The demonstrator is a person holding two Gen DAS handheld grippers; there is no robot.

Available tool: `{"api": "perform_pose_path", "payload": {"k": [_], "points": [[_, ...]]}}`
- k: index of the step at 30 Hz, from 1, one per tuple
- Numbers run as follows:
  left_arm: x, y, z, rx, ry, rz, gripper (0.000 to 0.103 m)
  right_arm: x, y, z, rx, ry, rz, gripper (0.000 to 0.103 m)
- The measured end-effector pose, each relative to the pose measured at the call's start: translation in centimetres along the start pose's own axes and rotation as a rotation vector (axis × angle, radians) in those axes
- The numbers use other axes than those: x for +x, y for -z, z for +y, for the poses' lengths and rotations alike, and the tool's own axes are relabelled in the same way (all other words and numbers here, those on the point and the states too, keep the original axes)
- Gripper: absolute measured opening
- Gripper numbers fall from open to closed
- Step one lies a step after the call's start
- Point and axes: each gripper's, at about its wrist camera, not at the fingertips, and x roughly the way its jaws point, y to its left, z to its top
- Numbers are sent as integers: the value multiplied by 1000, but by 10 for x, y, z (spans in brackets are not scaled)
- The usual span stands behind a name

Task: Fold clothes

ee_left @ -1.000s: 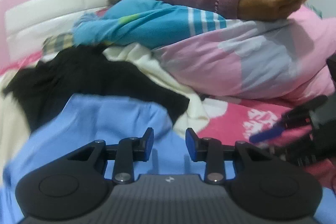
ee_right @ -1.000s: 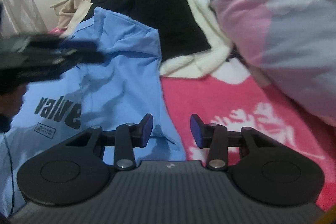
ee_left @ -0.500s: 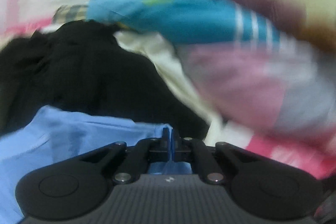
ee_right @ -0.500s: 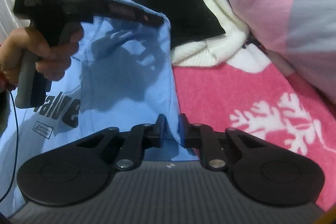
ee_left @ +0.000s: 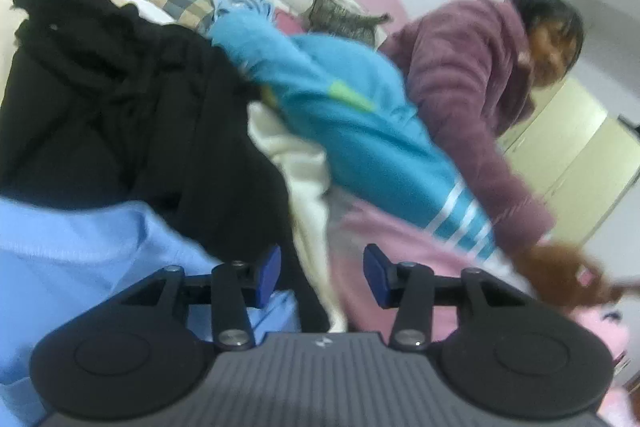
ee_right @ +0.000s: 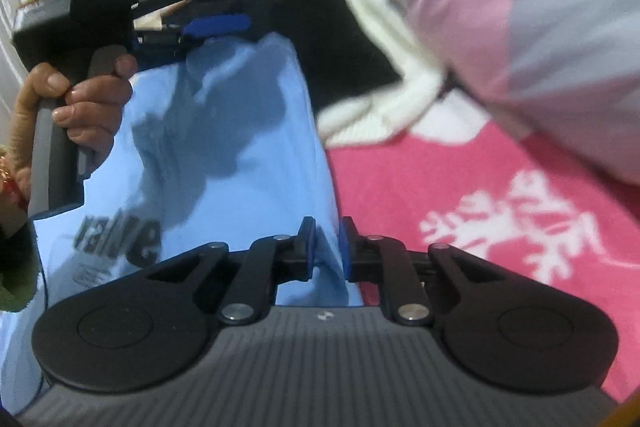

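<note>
In the left wrist view, the left tool (ee_left: 320, 275) is opening with nothing between its tips, above the top edge of the light blue T-shirt (ee_left: 80, 267) by a black garment (ee_left: 120, 115). In the right wrist view, the shirt lies wrinkled on the pink bed cover (ee_right: 460, 187), with dark letters on its front. The right tool (ee_right: 326, 247) is opening a little but still pinches the shirt's side edge.

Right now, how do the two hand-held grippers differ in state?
The left hand-held gripper has its jaws wide and opening, nothing pinched; the right hand-held gripper has its jaws narrow, opening slightly, with the blue shirt edge between them. The left faces the black garment. Both have blue pads.
</note>
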Motion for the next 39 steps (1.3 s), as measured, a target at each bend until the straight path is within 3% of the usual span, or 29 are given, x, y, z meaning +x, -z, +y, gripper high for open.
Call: {"api": "perform_pose_path", "payload": {"k": [3,8,14,16,20,24,30,32,37,39], "points": [[-9,-5,-7,-13,-8,3,46,-27,-4,9,-17,19,-43,14],[-48,12,-19,35,-36,86,46,-42,-3,29,-47,41,18,18],[-69,61,-34,144,-85,229,48,-17,14,4,-1,278,-10,45],[-68,77,-38,177,-99,272,48,-3,21,-8,-3,353,-24,45],[-68,95,-45,220,-114,297,48,-3,28,-8,3,366,-80,49],[-70,102,-53,288,-134,288,50,-31,25,7,-8,307,-126,49],[-75,104,-54,355,-183,254,50,-64,2,20,-163,236,-219,51],[-75,105,-52,387,-203,243,50,-51,-17,19,-179,193,-208,50],[-68,108,-44,482,-275,206,48,4,-68,3,-50,-73,-175,50],[-66,105,-39,483,-277,190,48,34,-84,1,-39,-116,-125,50]]}}
